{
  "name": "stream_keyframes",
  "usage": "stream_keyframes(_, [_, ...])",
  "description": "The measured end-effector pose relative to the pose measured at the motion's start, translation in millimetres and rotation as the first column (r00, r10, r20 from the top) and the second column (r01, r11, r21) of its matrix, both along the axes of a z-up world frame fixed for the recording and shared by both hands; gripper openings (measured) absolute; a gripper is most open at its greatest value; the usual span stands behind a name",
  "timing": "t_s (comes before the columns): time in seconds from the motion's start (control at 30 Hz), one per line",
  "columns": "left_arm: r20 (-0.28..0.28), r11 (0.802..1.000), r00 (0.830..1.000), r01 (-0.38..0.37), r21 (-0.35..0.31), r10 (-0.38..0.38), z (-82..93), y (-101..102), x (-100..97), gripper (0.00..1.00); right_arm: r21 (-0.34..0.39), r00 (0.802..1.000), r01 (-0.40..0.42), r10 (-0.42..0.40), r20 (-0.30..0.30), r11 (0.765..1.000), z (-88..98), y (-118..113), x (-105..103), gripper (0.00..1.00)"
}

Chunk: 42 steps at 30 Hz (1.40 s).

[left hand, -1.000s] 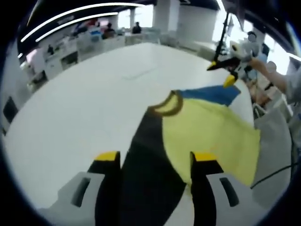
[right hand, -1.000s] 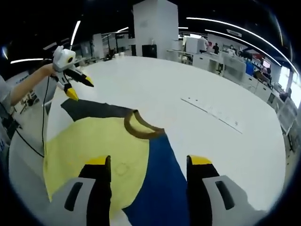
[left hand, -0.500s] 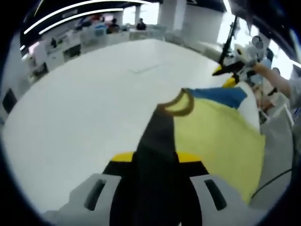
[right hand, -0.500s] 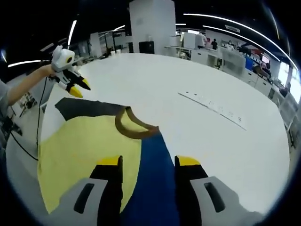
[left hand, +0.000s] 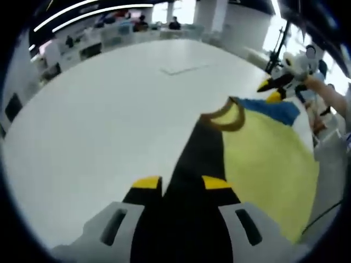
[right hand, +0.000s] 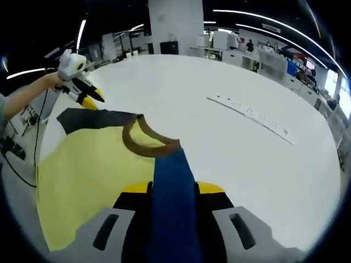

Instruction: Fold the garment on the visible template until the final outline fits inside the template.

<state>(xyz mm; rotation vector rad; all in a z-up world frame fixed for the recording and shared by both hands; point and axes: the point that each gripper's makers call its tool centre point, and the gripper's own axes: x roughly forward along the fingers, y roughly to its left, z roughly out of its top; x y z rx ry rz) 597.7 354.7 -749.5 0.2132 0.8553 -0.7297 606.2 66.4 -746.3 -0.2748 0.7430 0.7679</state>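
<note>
With each sleeve pinched, ready to carry both inward for the fold: left gripper [left hand: 182,183] jaws closed on the black sleeve [left hand: 197,164], right gripper [right hand: 173,189] jaws closed on the blue sleeve [right hand: 173,186]. Shirt [right hand: 93,170] spread flat on the white table [right hand: 258,164], yellow body and brown collar [right hand: 145,142] between the grippers. Faint template [right hand: 249,118] well apart.

Right claw [right hand: 172,189] seen with yellow-tipped jaws closed on blue sleeve [right hand: 173,192] of garment [right hand: 88,170]. Sleeve stretched taut from jaws toward brown collar [right hand: 143,143]. Yellow body spread over white desk [right hand: 230,137], black sleeve [right hand: 93,118] at far side. Left claw [right hand: 88,100] held in person's hand [right hand: 52,80], at black sleeve's end. Pale strip [right hand: 249,118] lying apart on desk.
</note>
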Motion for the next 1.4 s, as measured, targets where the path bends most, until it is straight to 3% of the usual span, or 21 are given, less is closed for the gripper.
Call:
stream_keyframes(0.63, [-0.052, 0.999, 0.998, -0.017, 0.050, 0.019, -25.1, 13.6, 15.8, 0.20, -0.080, 1.000, 0.016, -0.017, -0.012, 0.997, -28.3, -14.8, 9.7, 0.18])
stream_keyframes(0.73, [-0.056, 0.998, 0.998, -0.022, 0.054, 0.025, -21.3, 2.8, -0.4, 0.21, -0.081, 1.000, 0.021, -0.023, -0.019, 0.996, -29.4, -16.5, 9.8, 0.17])
stream_keyframes(0.87, [-0.064, 0.998, 0.998, -0.019, 0.062, 0.023, -23.6, 6.7, -4.4, 0.21, -0.100, 0.999, 0.020, -0.023, -0.025, 0.995, -34.5, -19.9, 6.4, 0.19])
stream_keyframes(1.03, [-0.053, 0.998, 0.998, -0.027, 0.060, 0.031, -24.1, 7.7, -2.7, 0.19, -0.098, 0.999, 0.024, -0.026, -0.022, 0.995, -34.0, -20.1, 7.2, 0.18])
stream_keyframes(1.23, [-0.037, 0.992, 0.999, -0.005, 0.123, 0.010, -29.1, 20.9, -1.3, 0.19, -0.115, 1.000, 0.017, -0.020, -0.020, 0.993, -34.4, -25.9, 3.6, 0.17])
stream_keyframes(1.4, [-0.028, 0.991, 0.999, -0.016, 0.130, 0.020, -31.1, 21.3, 1.5, 0.16, -0.109, 0.999, 0.023, -0.026, -0.019, 0.994, -34.9, -26.8, 5.1, 0.16])
